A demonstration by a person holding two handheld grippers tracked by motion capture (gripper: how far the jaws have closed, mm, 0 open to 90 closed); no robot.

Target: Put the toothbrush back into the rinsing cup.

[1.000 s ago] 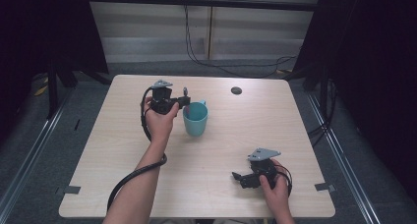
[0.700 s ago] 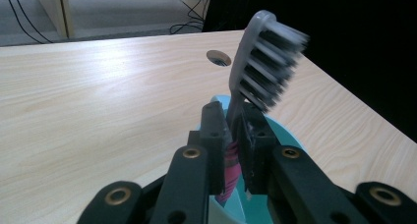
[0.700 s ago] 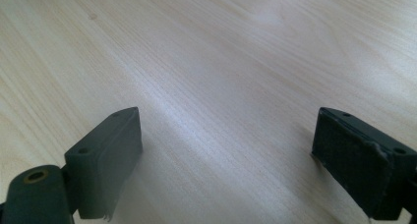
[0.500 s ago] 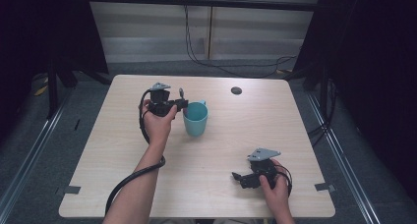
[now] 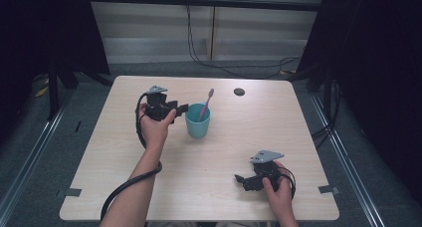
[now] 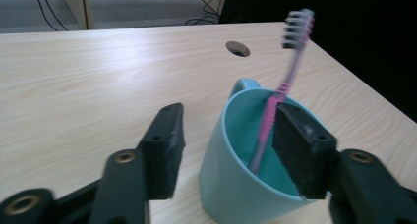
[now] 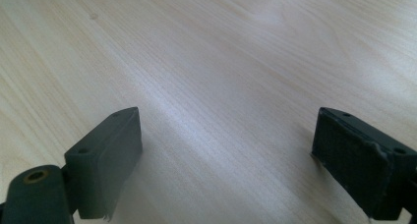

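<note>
A teal cup (image 5: 197, 122) stands at the table's middle, with a pink toothbrush (image 5: 205, 103) leaning in it, bristles up. My left gripper (image 5: 179, 108) hovers just left of the cup's rim. Its jaws have just been opening. In the left gripper view the cup (image 6: 231, 160) and the blurred toothbrush (image 6: 282, 94) sit between the spread pads (image 6: 164, 145), which do not press on either. My right gripper (image 5: 241, 179) rests low near the front right of the table, open, with bare wood between its jaws (image 7: 223, 160).
A small round hole (image 5: 239, 91) sits in the tabletop behind the cup. A black cable (image 5: 127, 187) trails from the left gripper along the forearm. Dark curtains flank the table (image 5: 99, 157), and tape marks (image 5: 327, 189) sit near its front corners.
The left gripper's jaws have spread apart and let go of the toothbrush, which now leans in the cup. The left hand has shifted slightly left. The right gripper has not moved.
</note>
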